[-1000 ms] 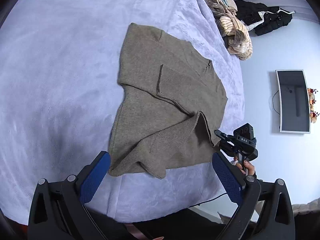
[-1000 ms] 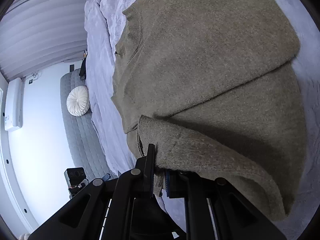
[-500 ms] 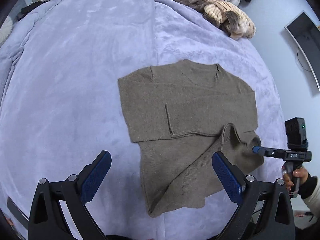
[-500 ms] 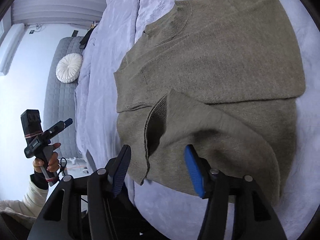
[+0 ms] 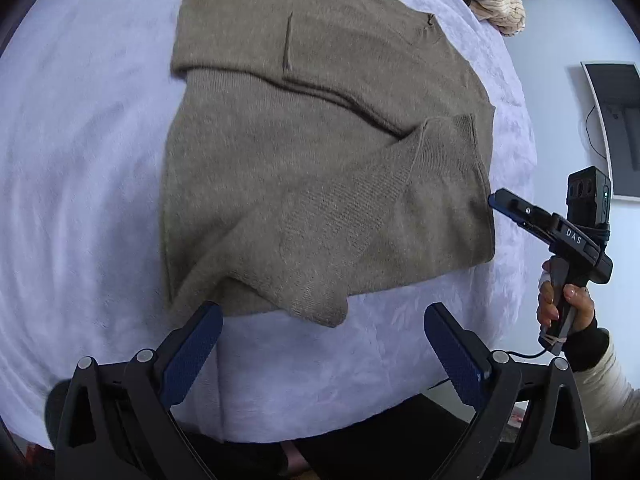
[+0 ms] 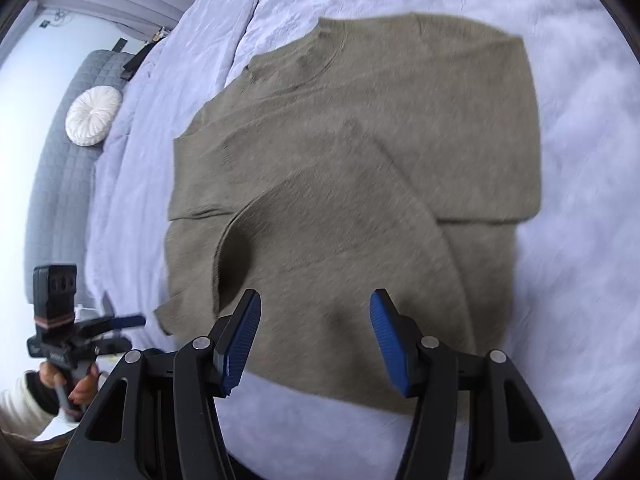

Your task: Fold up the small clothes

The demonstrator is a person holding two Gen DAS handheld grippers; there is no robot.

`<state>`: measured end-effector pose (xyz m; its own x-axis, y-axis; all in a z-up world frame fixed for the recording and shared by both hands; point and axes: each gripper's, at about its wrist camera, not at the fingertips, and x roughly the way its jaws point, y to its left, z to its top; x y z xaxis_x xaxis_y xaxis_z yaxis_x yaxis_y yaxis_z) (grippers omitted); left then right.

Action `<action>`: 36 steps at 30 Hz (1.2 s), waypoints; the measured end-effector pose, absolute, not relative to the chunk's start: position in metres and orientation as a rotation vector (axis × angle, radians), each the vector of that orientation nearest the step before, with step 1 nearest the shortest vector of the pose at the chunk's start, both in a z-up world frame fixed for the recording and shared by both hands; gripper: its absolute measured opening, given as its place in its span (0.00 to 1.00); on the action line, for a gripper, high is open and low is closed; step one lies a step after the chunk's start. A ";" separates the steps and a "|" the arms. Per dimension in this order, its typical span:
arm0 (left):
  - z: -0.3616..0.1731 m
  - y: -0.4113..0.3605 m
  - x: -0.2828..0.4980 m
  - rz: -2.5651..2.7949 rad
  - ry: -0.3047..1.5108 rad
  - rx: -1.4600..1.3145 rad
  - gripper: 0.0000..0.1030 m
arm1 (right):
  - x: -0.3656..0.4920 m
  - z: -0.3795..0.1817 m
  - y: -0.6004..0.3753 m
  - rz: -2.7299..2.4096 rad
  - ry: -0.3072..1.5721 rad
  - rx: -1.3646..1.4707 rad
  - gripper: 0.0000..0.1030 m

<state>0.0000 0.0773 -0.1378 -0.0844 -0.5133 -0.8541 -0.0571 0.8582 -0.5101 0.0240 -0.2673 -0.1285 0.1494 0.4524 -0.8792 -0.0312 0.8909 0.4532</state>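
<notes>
An olive-brown knit sweater [image 5: 320, 152] lies flat on a lilac bedspread [image 5: 80, 160], with both sleeves folded in across its body. It fills the middle of the right wrist view [image 6: 360, 184]. My left gripper [image 5: 320, 344] is open and empty, just short of the sweater's near edge. My right gripper [image 6: 316, 332] is open and empty, over the sweater's near edge. In the left wrist view the right gripper [image 5: 496, 202] is at the sweater's right edge. In the right wrist view the left gripper [image 6: 132, 322] is off the sweater's left corner.
A pile of knitted clothes [image 5: 492, 4] lies at the far end of the bed. A wall screen [image 5: 616, 128] hangs to the right. A grey quilted sofa [image 6: 60, 184] with a round white cushion [image 6: 94, 115] stands beyond the bed. The bed's near edge drops to dark floor [image 5: 320, 456].
My right gripper let go of the sleeve, which now lies folded over the sweater's body, and opened and drew back. My left gripper stayed open and moved closer to the sweater's near edge.
</notes>
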 end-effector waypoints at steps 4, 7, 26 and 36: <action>-0.164 0.067 0.001 -0.369 1.634 -0.650 0.98 | 0.045 -0.123 -0.274 0.305 1.332 0.291 0.60; -0.177 0.060 0.005 -0.321 1.635 -0.679 0.90 | 0.068 -0.131 -0.272 0.306 1.326 0.281 0.60; -0.089 0.064 0.129 -0.401 1.261 -0.595 0.15 | 0.111 -0.073 -0.288 0.239 1.175 0.193 0.08; -0.119 0.050 0.207 -0.280 1.312 -0.352 0.22 | 0.181 -0.137 -0.329 0.092 1.244 0.322 0.08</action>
